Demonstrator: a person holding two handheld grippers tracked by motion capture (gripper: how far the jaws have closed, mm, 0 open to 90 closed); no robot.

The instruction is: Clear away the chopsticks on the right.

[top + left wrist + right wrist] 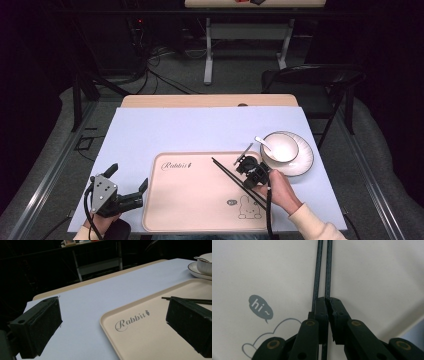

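A: Nearest us, what's the left gripper (129,192) doing?

B: Idling beside the tray (190,210), low over the desk (165,130); its fingers (37,327) stand wide apart, holding nothing.

A: And the right gripper (327,302)?

B: Over the tray, above the rabbit drawing (248,208). Its fingers are pressed together, and the two black chopsticks (227,172) run on from their tips; one seems pinched, though I can't say whether both are. The sticks slant across the tray.

A: Farther back?

B: A white bowl (282,146) with a spoon (263,143) on a plate (305,162), just beside the tray, likely within reach on purpose.
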